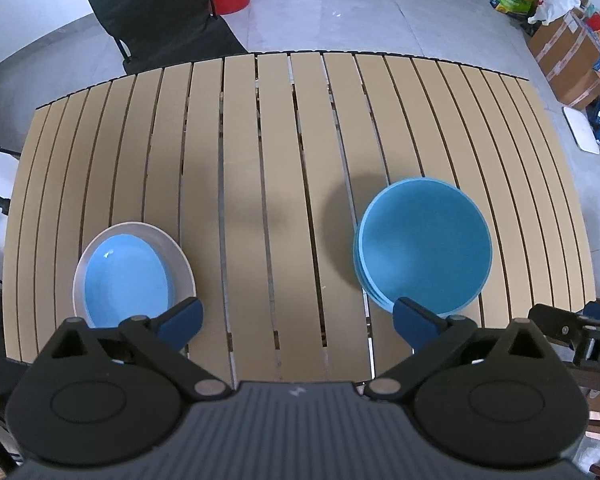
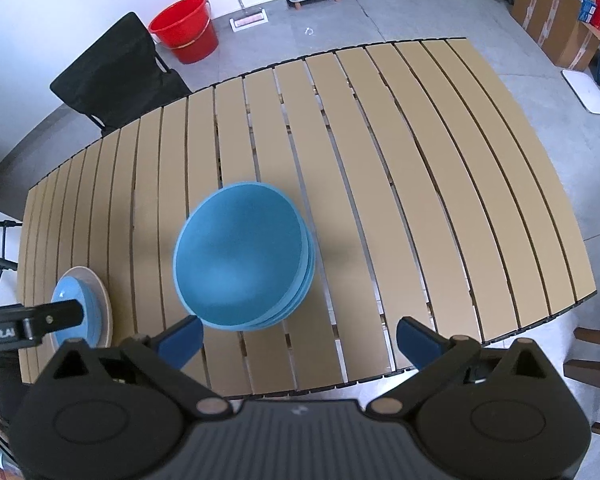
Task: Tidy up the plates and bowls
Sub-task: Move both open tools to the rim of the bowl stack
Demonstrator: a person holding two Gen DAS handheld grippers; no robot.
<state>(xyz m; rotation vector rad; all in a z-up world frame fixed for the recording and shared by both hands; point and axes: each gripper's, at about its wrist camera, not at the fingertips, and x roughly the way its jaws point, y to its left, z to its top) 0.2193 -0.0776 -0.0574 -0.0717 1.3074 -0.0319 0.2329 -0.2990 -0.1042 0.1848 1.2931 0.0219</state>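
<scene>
A stack of blue bowls (image 1: 424,246) stands on the slatted table (image 1: 284,140), right of centre in the left wrist view. To the left a light blue plate (image 1: 126,276) lies on a larger beige plate (image 1: 180,256). My left gripper (image 1: 296,322) hovers over the table between the two stacks, open, with only table slats between its fingers. In the right wrist view the bowl stack (image 2: 242,258) sits just beyond my left finger, and the plates (image 2: 76,300) lie at the far left. My right gripper (image 2: 298,338) is open and empty above the near table edge.
A black chair (image 1: 160,12) stands behind the table (image 2: 420,160), with a red bucket (image 2: 186,28) on the floor behind it. Cardboard boxes (image 1: 568,60) and bags crowd the floor at the right. A wooden chair (image 2: 596,364) is at the near right.
</scene>
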